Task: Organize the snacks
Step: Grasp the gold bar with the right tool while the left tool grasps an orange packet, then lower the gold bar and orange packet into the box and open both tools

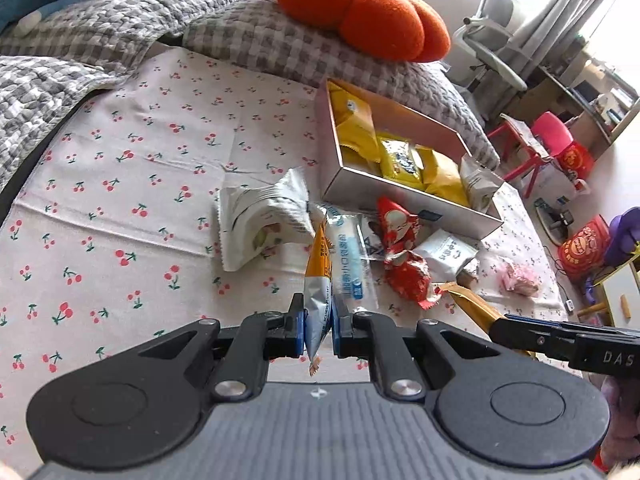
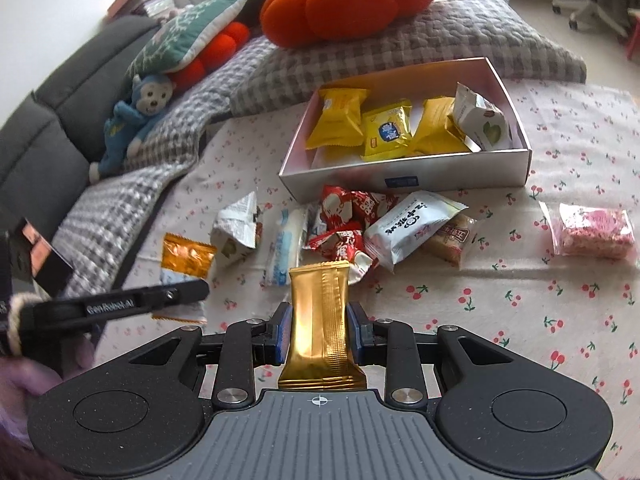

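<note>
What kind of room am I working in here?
Most likely a home living room. A dark sofa holds plush pumpkin cushions and a blue monkey toy, the snacks lie on a cherry-print cloth, and an office chair stands by a curtained window.

Lower centre: right gripper [image 2: 319, 330] clamped on long gold foil snack bar [image 2: 319, 320]. Centre right: open white cardboard box [image 2: 404, 178] holding yellow snack packets [image 2: 338, 118]. Below box, on cherry-print cloth [image 2: 520, 300]: red wrappers [image 2: 344, 216], white pouch [image 2: 412, 224]. Far left: left gripper [image 2: 176, 294] beside orange-and-white sachet [image 2: 186, 258]. Top: orange plush pumpkin [image 2: 344, 4].
</note>
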A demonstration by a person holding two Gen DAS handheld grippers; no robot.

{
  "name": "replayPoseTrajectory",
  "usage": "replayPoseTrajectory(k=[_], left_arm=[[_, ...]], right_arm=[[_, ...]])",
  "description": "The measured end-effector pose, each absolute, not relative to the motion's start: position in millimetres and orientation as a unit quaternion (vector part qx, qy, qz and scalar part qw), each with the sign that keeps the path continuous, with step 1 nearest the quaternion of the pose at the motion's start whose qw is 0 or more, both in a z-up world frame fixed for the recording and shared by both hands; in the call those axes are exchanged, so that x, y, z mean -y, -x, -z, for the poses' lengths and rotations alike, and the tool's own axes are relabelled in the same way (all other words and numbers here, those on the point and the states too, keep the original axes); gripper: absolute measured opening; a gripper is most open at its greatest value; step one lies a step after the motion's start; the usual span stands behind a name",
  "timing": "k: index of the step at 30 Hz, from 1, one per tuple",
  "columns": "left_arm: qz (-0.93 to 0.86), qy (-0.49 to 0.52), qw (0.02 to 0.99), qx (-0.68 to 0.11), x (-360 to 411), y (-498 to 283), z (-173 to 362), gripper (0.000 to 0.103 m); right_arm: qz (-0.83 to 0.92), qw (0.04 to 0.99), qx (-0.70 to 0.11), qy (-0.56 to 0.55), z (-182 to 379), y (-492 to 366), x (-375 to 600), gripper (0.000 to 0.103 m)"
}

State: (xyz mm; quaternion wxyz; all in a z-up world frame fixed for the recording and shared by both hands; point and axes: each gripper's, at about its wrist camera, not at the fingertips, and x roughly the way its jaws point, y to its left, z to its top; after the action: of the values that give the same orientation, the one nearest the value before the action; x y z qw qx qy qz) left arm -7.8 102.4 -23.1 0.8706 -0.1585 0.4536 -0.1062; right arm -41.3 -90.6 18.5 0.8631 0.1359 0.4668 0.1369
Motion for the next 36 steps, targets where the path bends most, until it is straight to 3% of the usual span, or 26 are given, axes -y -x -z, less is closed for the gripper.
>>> replayPoseTrajectory(k=[15, 36], left_arm=[[0.115, 0.171, 0.884, -0.419, -77, -19, 0, 0.011], [0.102, 0.162, 0.904, -0.383, -36, -90, 9, 0.011]], right_arm=[[-0.116, 0.878, -0.417, -0.205, -43, 9, 116, 0.027], [-0.057, 0.887, -0.366, -0.278, -10, -76, 152, 0.027]])
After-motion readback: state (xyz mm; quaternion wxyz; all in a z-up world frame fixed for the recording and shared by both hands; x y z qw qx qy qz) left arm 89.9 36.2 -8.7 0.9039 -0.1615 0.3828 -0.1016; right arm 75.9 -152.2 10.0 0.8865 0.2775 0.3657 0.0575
